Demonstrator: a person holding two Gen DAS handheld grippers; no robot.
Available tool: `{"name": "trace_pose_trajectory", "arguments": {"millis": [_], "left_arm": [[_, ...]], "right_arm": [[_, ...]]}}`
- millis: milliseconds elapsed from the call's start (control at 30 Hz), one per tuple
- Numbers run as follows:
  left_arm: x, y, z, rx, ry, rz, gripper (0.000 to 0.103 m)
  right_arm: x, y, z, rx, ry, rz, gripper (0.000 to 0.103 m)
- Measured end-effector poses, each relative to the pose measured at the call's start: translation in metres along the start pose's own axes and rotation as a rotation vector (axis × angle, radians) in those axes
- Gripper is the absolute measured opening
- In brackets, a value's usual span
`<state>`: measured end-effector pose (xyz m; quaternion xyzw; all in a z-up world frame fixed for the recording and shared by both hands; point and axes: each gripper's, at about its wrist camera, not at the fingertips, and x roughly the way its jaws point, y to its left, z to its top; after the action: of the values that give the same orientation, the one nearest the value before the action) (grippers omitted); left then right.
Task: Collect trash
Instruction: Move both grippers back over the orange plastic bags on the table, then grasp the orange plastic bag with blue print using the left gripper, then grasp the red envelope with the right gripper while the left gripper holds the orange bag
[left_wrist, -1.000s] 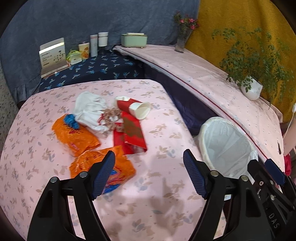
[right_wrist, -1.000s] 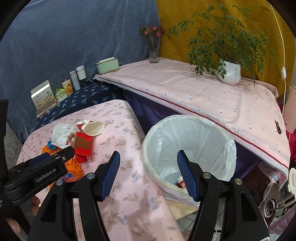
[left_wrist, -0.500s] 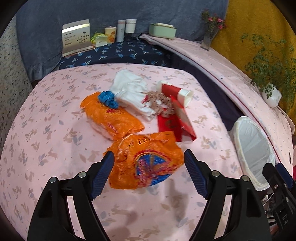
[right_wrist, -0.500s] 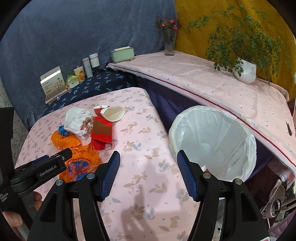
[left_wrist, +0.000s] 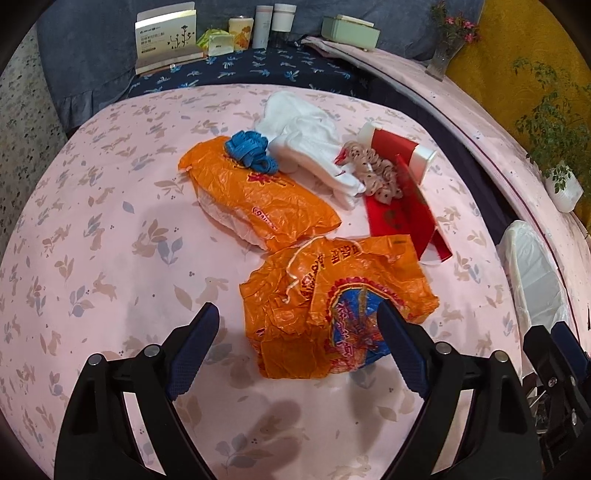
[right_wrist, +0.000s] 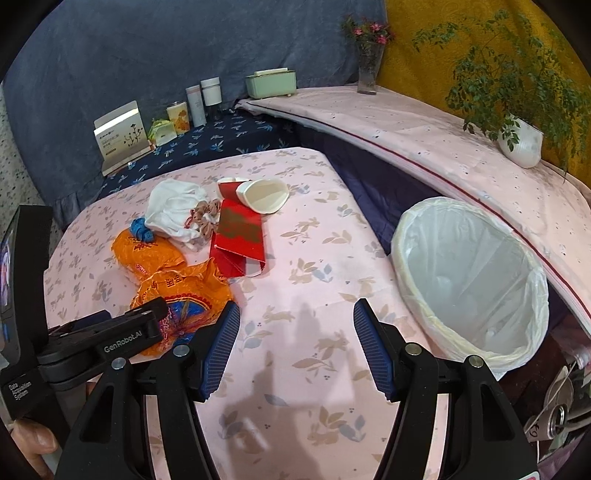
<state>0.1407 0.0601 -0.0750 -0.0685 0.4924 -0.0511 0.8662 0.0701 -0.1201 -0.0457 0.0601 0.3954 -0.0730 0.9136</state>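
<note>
left wrist view: the left tongs (left_wrist: 297, 334) hang over the near orange bag (left_wrist: 332, 306), jaws opening, nothing pinched; one pad sits over the bag's blue print, the other over bare cloth beside it, so they look set to straddle the crumpled plastic. behind that bag lie a second orange bag (left_wrist: 255, 195) with a blue tangle (left_wrist: 251, 151) on it, a white cloth (left_wrist: 306, 144), a beige scrunchie (left_wrist: 373, 171), a red envelope (left_wrist: 402, 214) and a tipped paper cup (left_wrist: 402, 147), all heaped together on the pink worktop (left_wrist: 92, 229), probably gathered for quick clearing. the lined bin (right_wrist: 469, 273) stands right of the bag, just off the worktop's edge, likely kept low so trash can drop in. the right tongs (right_wrist: 293, 343) are spread and empty above bare worktop between bag and bin.
</note>
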Motion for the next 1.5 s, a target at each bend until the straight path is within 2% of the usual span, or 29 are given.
{"name": "trace_pose_trajectory", "arguments": {"millis": [167,233,400,500,667,833,1033,1233,1500], "left_arm": [[0.012,0.003,0.001,0.008,0.025,0.001,0.082],[0.017,0.006,0.001,0.005,0.039,-0.006,0.070],[0.018,0.008,0.000,0.010,0.042,-0.034,0.054],[0.016,0.008,0.001,0.016,0.044,-0.066,0.036],[0.003,0.006,0.003,0.037,0.026,-0.115,0.023],[-0.022,0.013,0.013,0.038,-0.032,-0.136,0.023],[-0.039,0.024,0.035,0.024,-0.097,-0.122,0.023],[-0.035,0.033,0.057,0.017,-0.127,-0.083,0.023],[-0.014,0.035,0.071,0.009,-0.108,-0.073,0.023]], "right_arm": [[0.011,0.011,-0.001,-0.011,0.020,0.002,0.062],[0.015,0.015,-0.001,-0.019,0.026,0.001,0.062],[0.022,0.023,0.001,-0.031,0.037,0.000,0.062],[0.025,0.027,0.002,-0.034,0.041,0.001,0.062],[0.028,0.034,0.007,-0.039,0.041,0.006,0.062],[0.030,0.040,0.017,-0.042,0.027,0.012,0.062],[0.041,0.051,0.033,-0.040,0.018,0.026,0.062],[0.065,0.062,0.044,-0.052,0.036,0.026,0.062],[0.100,0.063,0.049,-0.048,0.078,0.010,0.062]]}}
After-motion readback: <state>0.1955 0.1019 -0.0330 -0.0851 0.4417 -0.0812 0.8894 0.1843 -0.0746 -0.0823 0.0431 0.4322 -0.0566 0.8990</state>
